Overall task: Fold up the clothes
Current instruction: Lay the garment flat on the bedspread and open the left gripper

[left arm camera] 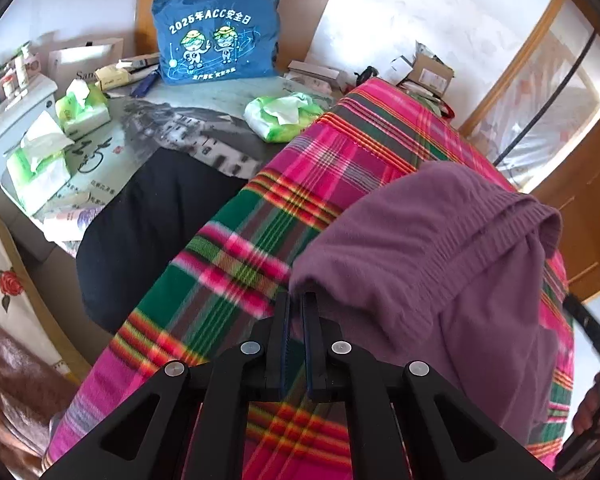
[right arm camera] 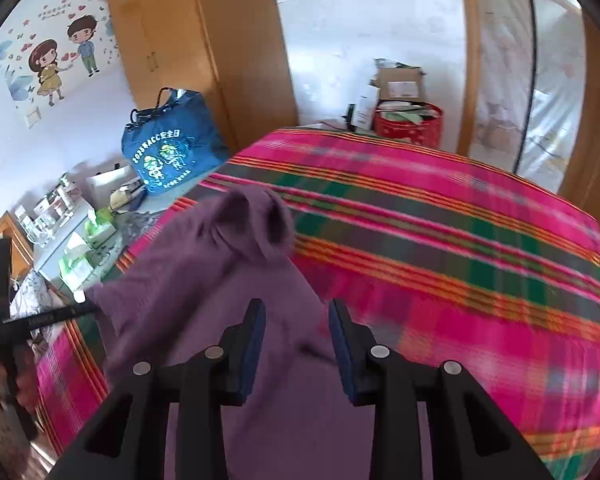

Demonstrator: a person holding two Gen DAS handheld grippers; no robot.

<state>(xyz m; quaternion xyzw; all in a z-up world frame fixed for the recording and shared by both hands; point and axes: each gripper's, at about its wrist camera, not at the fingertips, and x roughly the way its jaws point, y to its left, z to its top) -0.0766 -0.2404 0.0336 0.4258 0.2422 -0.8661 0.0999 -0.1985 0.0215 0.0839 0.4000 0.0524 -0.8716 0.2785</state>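
Note:
A purple knit garment (left arm camera: 420,256) lies bunched on the pink and green plaid bed cover (left arm camera: 236,248), with its ribbed hem folded over at the far end. My left gripper (left arm camera: 298,300) is shut on a near corner of it and holds that corner up. In the right wrist view the same purple garment (right arm camera: 220,264) spreads under my right gripper (right arm camera: 298,314). That gripper is open, its blue-padded fingers (right arm camera: 256,332) hovering just over the cloth and holding nothing. The left gripper (right arm camera: 88,309) shows at the left there, pinching the garment's corner.
A black garment (left arm camera: 148,232) lies at the bed's left edge. Beyond it a table (left arm camera: 204,100) carries a blue tote bag (left arm camera: 216,28) and green tissue packs (left arm camera: 80,108). A red basket (right arm camera: 410,124) and boxes stand past the bed's far end. A wooden wardrobe (right arm camera: 188,52) stands behind.

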